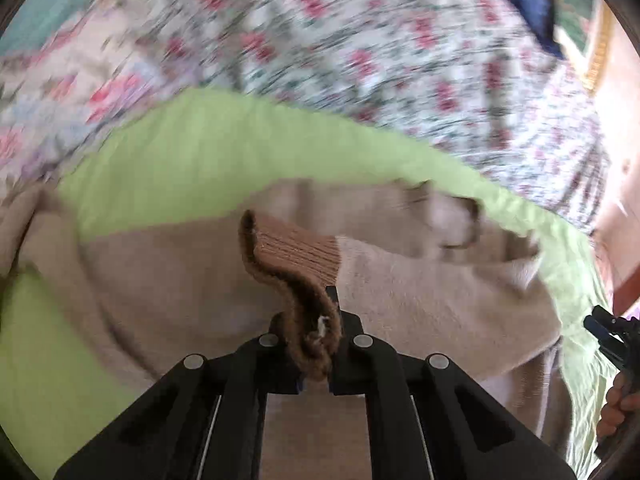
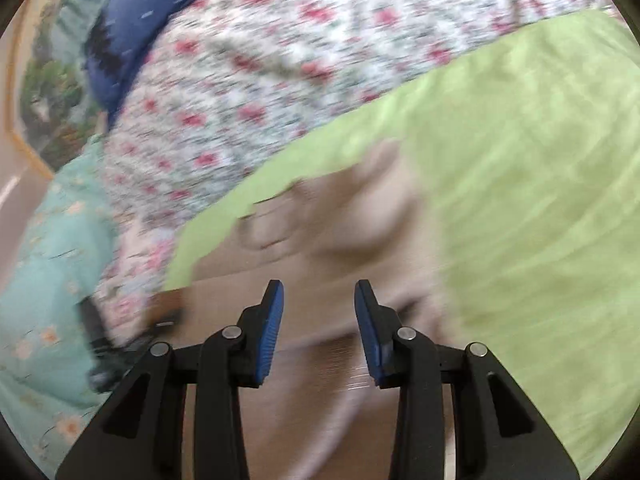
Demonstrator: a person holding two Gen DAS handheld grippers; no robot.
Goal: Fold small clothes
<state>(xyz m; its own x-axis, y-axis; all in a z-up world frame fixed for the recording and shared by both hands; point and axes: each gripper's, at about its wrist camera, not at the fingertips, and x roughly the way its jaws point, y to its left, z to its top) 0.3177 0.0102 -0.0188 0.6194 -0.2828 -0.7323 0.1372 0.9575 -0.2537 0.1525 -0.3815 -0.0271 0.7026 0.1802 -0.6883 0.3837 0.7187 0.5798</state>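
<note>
A beige knit sweater [image 1: 420, 300] lies on a lime-green sheet [image 1: 192, 152]. My left gripper [image 1: 316, 344] is shut on the sweater's brown ribbed cuff [image 1: 296, 256] and holds it lifted over the body of the sweater. In the right wrist view my right gripper [image 2: 319, 312] is open and empty, its blue pads [image 2: 272, 332] spread above the beige sweater [image 2: 340, 232], which is blurred. The right gripper also shows at the far right edge of the left wrist view [image 1: 612, 336].
A floral bedcover [image 1: 360, 40] lies beyond the green sheet [image 2: 540, 180]. A dark blue cloth [image 2: 132, 28] sits at the back. A teal flowered fabric [image 2: 44, 280] lies at the left of the right wrist view. Both views are motion-blurred.
</note>
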